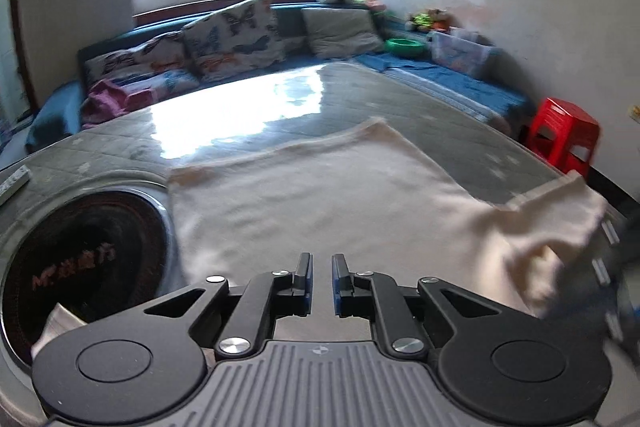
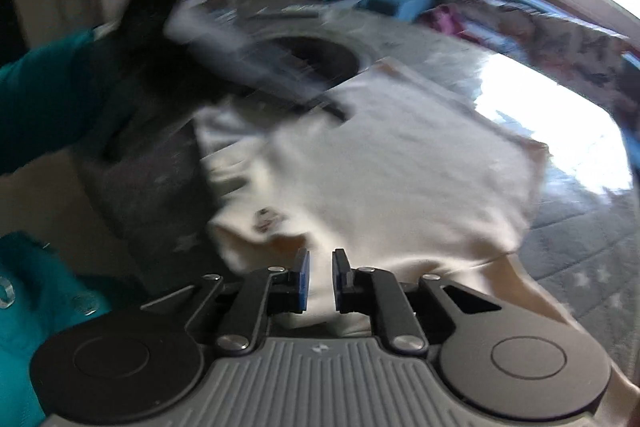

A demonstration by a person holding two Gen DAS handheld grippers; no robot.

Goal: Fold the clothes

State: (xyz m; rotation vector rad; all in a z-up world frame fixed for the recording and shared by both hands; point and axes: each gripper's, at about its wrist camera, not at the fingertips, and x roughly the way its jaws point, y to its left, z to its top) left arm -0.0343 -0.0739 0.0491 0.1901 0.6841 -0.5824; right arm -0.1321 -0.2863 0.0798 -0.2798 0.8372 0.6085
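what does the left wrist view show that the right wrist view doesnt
Only the left wrist view: the red stool, the green bowl and the butterfly cushions under the window.
Only the right wrist view: a teal sleeve and a small printed label on the garment.
Both: the cream garment spread on the grey table, and the round dark recess beside it.

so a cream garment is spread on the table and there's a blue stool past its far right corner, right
Not quite: the stool is red, not blue. The left wrist view shows it past the far right corner of the table, with the cream garment spread on the table as you say.
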